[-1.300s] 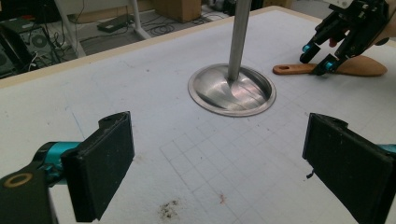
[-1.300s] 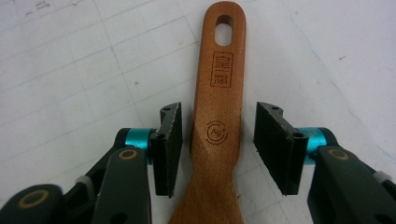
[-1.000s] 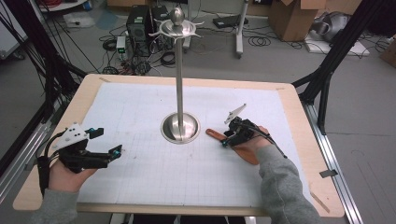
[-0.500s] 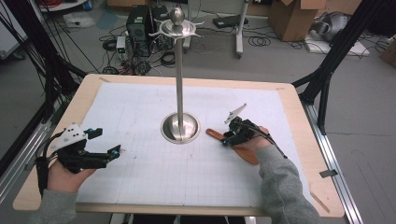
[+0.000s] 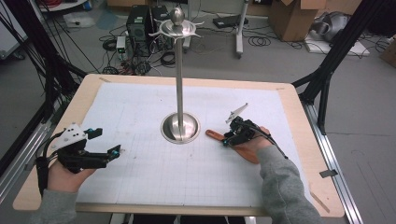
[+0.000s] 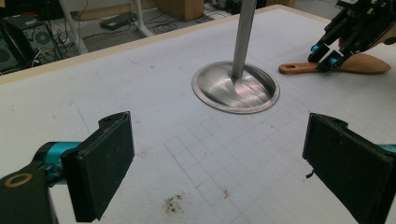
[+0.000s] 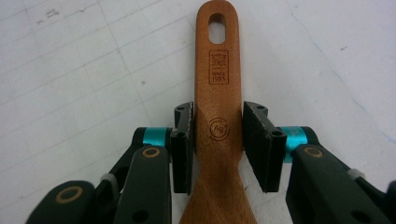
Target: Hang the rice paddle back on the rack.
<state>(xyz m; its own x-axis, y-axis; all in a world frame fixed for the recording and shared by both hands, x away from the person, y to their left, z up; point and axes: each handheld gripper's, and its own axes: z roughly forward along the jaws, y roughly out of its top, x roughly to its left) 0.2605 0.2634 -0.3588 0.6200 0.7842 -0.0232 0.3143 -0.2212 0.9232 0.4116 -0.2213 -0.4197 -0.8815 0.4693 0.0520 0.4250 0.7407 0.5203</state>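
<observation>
Two jaws of the right hand-held gripper [image 7: 218, 140] have just closed around the wooden spatula [image 7: 218, 116], its handle pointing straight ahead, flat on the surface [image 5: 140, 116] right of the metal stand [image 5: 180, 126]; the left hand-held gripper [image 6: 219, 168] gapes wide, far off.

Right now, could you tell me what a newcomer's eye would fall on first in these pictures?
First, the tall steel stand rising from its round base at the middle of the white mat. Next, the right gripper, its jaws having just closed on the handle of a wooden spatula lying flat right of the base. The left gripper waits open at the near left.
</observation>
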